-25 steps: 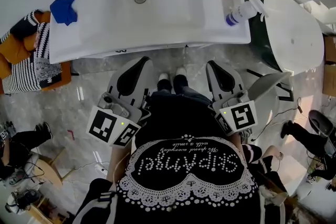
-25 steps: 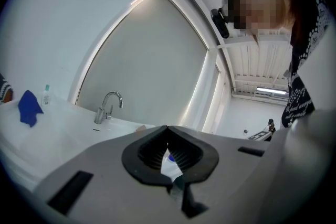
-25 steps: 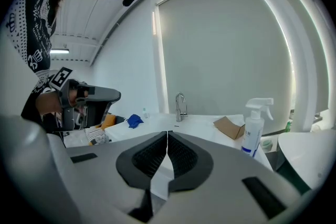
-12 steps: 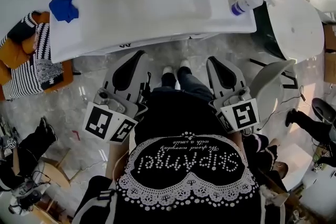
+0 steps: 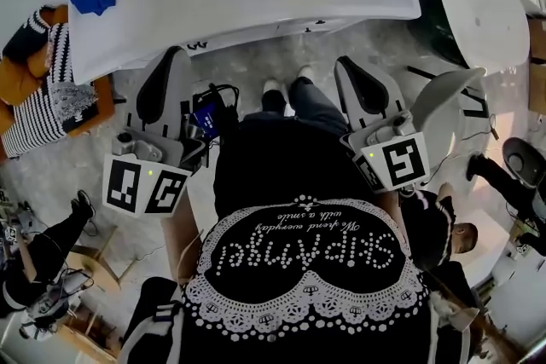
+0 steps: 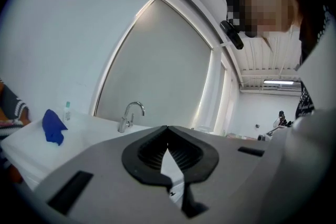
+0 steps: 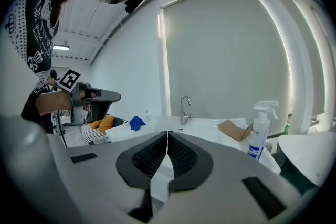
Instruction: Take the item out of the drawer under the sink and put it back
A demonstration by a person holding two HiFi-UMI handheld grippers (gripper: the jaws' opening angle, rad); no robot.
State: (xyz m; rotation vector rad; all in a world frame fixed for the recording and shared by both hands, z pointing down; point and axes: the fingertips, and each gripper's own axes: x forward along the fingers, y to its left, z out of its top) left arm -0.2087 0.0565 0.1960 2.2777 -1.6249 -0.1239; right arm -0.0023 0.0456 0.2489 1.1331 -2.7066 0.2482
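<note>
Fingers (image 6: pixel 149 150) pinch shut on both grippers, holding nothing.
The left gripper (image 5: pixel 177 54) has swung out sideways in front of the sink (image 5: pixel 256 23); the right gripper (image 5: pixel 343 62) waits. The job looks not started.

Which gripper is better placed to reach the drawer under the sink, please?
Probably the left gripper: its shut, empty tip nearly meets the sink rim; the right gripper sits farther back.

Closed, empty left tongs (image 6: pixel 168 127); beyond, faucet (image 6: pixel 130 116), blue cloth (image 6: pixel 52 126), small bottle (image 6: pixel 66 110) on white counter (image 6: pixel 30 148).
</note>
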